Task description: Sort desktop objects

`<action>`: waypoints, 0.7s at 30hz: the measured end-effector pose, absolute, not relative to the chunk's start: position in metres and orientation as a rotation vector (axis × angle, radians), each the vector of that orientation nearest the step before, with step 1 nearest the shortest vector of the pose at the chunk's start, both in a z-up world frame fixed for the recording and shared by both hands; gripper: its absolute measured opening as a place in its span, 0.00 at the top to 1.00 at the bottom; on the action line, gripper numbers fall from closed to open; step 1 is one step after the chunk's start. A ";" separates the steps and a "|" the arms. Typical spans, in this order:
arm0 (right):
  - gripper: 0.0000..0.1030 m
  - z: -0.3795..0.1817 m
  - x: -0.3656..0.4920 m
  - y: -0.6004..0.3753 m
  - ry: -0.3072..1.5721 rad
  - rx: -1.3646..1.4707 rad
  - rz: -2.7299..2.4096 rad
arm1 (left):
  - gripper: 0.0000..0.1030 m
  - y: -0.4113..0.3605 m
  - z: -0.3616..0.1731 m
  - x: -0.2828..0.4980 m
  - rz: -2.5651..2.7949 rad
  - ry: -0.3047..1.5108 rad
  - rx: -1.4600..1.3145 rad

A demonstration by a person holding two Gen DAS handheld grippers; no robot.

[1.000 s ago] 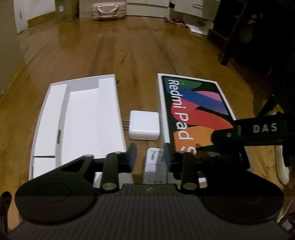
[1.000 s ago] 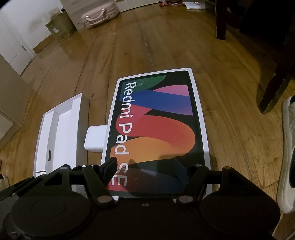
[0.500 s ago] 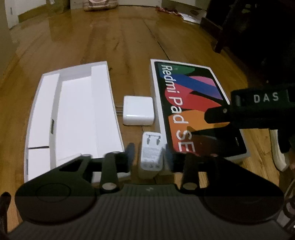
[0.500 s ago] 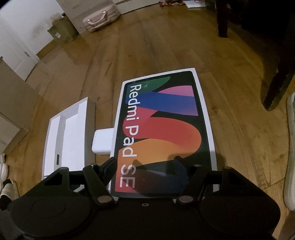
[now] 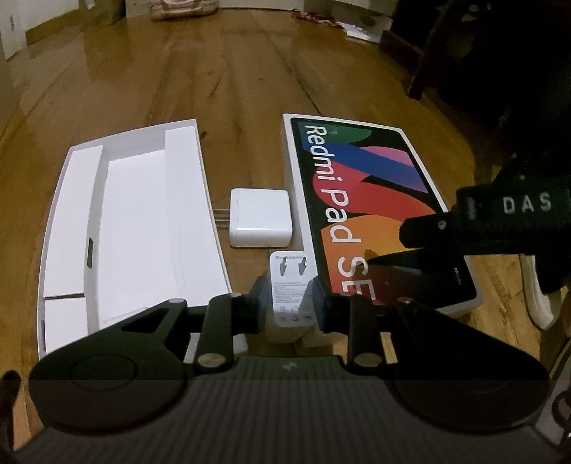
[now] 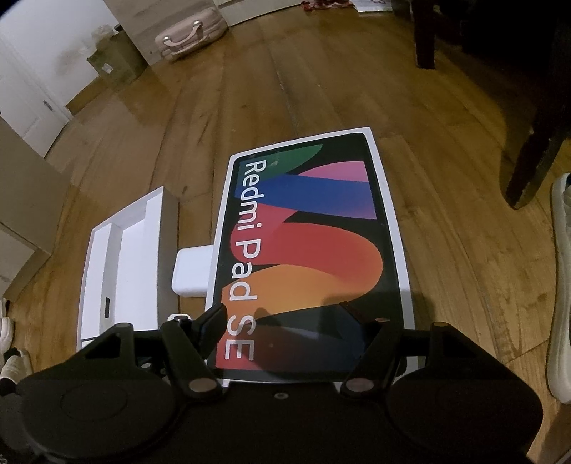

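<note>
My left gripper [image 5: 291, 299] is shut on a small white plug charger [image 5: 291, 285], prongs facing up, both pads pressing its sides. Beyond it a larger square white charger [image 5: 258, 223] lies on the wooden floor between an open white box tray [image 5: 135, 221] on the left and the colourful Redmi Pad SE box [image 5: 357, 200] on the right. My right gripper [image 6: 285, 317] hangs open over the near end of the Redmi Pad SE box [image 6: 314, 228], nothing between its fingers. The tray [image 6: 128, 257] and square charger [image 6: 192, 271] show to its left.
A dark furniture leg [image 6: 528, 171] and a white shoe [image 6: 560, 285] stand to the right of the box. A pink suitcase [image 6: 192, 34] and cardboard panels [image 6: 21, 200] sit at the far left. Bare wooden floor stretches beyond the boxes.
The left gripper's fingers have drawn together onto the small plug charger, which now sits gripped between the pads. The right gripper has stayed open over the box.
</note>
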State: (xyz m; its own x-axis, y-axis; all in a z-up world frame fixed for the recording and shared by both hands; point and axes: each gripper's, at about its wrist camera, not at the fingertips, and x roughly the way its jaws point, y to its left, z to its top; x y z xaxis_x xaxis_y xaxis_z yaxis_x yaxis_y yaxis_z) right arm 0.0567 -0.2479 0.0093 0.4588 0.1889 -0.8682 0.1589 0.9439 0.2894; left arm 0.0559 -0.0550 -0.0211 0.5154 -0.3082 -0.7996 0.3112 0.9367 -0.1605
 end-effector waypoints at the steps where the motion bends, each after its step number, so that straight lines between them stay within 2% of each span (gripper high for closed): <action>1: 0.29 0.009 0.057 -0.249 1.101 0.355 0.013 | 0.75 -0.055 -0.021 0.056 -0.370 0.960 -0.003; 9: 0.29 0.008 0.059 -0.248 1.108 0.353 0.014 | 0.75 -0.048 -0.020 0.059 -0.363 0.999 -0.044; 15: 0.29 0.007 0.059 -0.246 1.115 0.347 0.015 | 0.69 -0.041 -0.024 0.062 -0.370 1.037 -0.118; 21: 0.29 0.006 0.060 -0.246 1.116 0.343 0.009 | 0.69 -0.043 -0.035 0.062 -0.361 1.051 -0.111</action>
State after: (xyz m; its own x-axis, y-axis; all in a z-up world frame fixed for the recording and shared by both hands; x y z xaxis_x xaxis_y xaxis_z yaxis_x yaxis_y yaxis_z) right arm 0.0596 -0.2460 0.0060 0.4447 0.1781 -0.8778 0.1635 0.9474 0.2750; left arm 0.0618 -0.0433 -0.0350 0.4440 -0.3429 -0.8279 0.2378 0.9358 -0.2600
